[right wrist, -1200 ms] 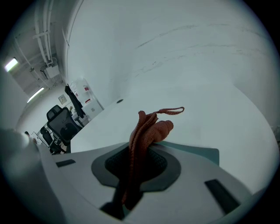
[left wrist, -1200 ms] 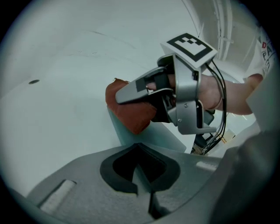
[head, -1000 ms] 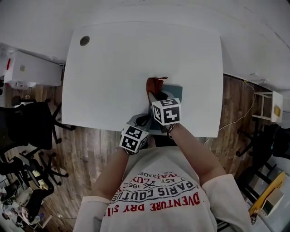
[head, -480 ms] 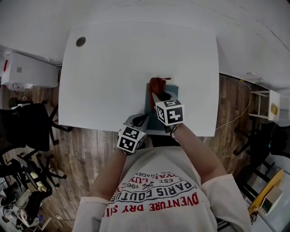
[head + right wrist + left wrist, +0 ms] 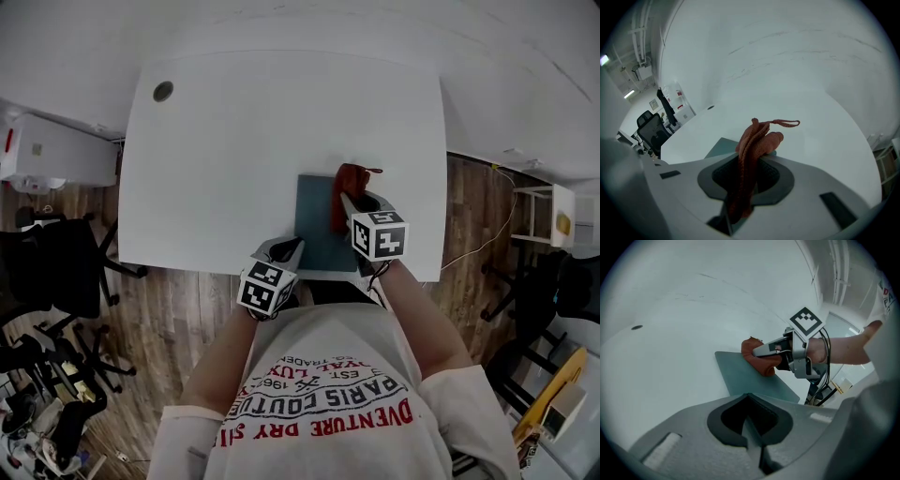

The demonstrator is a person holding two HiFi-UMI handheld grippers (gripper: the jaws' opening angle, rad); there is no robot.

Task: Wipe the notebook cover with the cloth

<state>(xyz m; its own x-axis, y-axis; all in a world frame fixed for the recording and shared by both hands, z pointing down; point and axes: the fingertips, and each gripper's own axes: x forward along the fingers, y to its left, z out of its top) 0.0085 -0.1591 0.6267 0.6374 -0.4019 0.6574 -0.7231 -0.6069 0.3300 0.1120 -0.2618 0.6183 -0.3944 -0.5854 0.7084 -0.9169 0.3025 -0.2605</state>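
Note:
A teal notebook [image 5: 317, 225] lies flat near the front edge of the white table [image 5: 234, 141]. My right gripper [image 5: 349, 204] is shut on a red-brown cloth [image 5: 348, 190] and presses it on the notebook's right side. In the right gripper view the cloth [image 5: 757, 138] hangs bunched out of the jaws [image 5: 743, 180], with the notebook [image 5: 719, 145] under it. My left gripper [image 5: 288, 247] sits at the table's front edge by the notebook's near left corner, shut, with nothing in it. In the left gripper view its jaws [image 5: 749, 401] point at the notebook [image 5: 747, 378] and the cloth [image 5: 759, 359].
A round cable hole [image 5: 163, 91] marks the table's far left corner. A white cabinet [image 5: 52, 150] and a black office chair [image 5: 56, 267] stand on the wooden floor to the left. A small white stand [image 5: 548, 211] is at the right.
My right gripper has carried the cloth across the notebook from its left side to its right side. The left gripper has barely moved.

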